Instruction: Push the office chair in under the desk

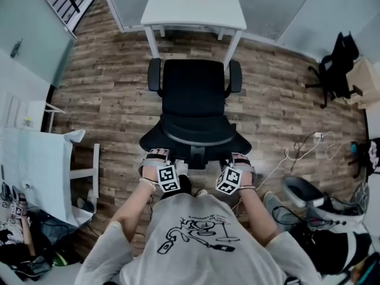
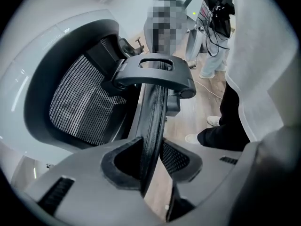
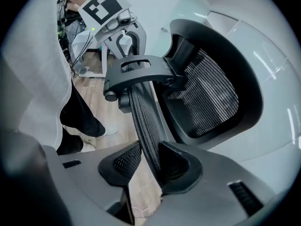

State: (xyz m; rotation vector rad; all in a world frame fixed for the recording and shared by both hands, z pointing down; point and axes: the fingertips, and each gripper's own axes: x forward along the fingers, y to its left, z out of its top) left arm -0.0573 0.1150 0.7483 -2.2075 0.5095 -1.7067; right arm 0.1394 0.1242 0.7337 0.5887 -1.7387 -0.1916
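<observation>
A black office chair (image 1: pixel 194 94) stands on the wood floor with its seat facing the white desk (image 1: pixel 193 8), its front just short of the desk's legs. Its backrest is toward me. My left gripper (image 1: pixel 155 162) is shut on the left part of the backrest's top rim, my right gripper (image 1: pixel 240 164) on the right part. In the left gripper view the thin black rim (image 2: pixel 154 121) runs between the jaws of the left gripper (image 2: pixel 149 163). In the right gripper view the meshed rim (image 3: pixel 145 124) is pinched by the right gripper (image 3: pixel 151 166).
A second black chair (image 1: pixel 335 67) stands at the far right by the wall. Cables (image 1: pixel 297 153) trail over the floor on the right, near bags and clutter (image 1: pixel 320 203). A white table (image 1: pixel 41 153) stands at the left. Glass partitions flank the desk.
</observation>
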